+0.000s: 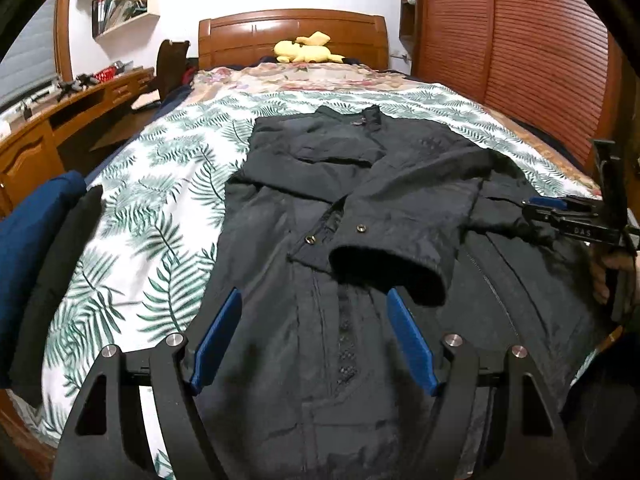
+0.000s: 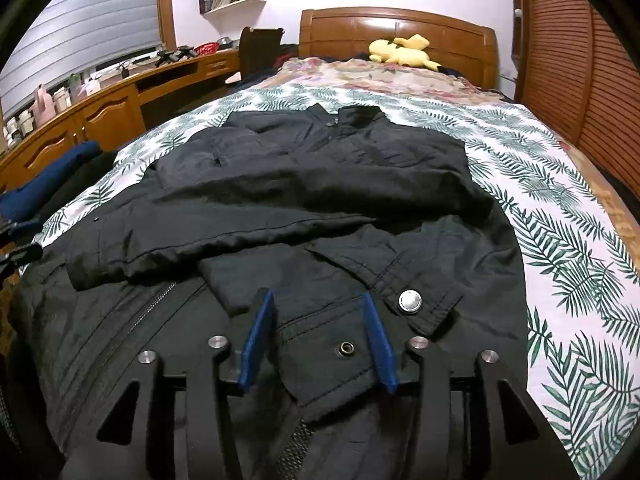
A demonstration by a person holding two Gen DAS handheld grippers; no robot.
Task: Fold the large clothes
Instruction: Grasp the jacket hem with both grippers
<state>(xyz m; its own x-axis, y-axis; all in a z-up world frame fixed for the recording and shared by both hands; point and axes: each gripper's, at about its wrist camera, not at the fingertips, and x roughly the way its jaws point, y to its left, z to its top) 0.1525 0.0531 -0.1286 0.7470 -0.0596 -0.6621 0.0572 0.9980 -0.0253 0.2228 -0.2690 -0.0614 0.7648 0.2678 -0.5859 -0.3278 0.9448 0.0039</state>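
Lying along the bed, the black jacket [image 1: 360,216] has its collar toward the wooden headboard [image 1: 292,36] and its hem toward the cameras, so its long axis runs head to foot of the leaf-print bedspread [image 1: 160,184]. It sits front up, zipper down the middle, with both sleeves folded in across the chest; one cuff [image 1: 392,276] lies open-mouthed over the zipper line in the left wrist view.

The left gripper [image 1: 314,340] hovers over the lower front of the jacket with its blue fingers [image 1: 218,340] spread wide, nothing between the pads but the cloth lying flat below. The right gripper [image 2: 320,340] is at the jacket's right side, its fingers [image 2: 258,340] about half apart, straddling a flap with a snap stud [image 2: 409,301]; the pads do not press on it. In the left wrist view that same gripper shows at the right edge, at the jacket's side.

A yellow plush toy [image 1: 306,50] rests by the headboard. Wall shelves [image 1: 128,0] above the wooden desk [image 1: 72,108] hold books and papers; folded dark blue cloth [image 1: 28,232] lies at the bed's left edge.
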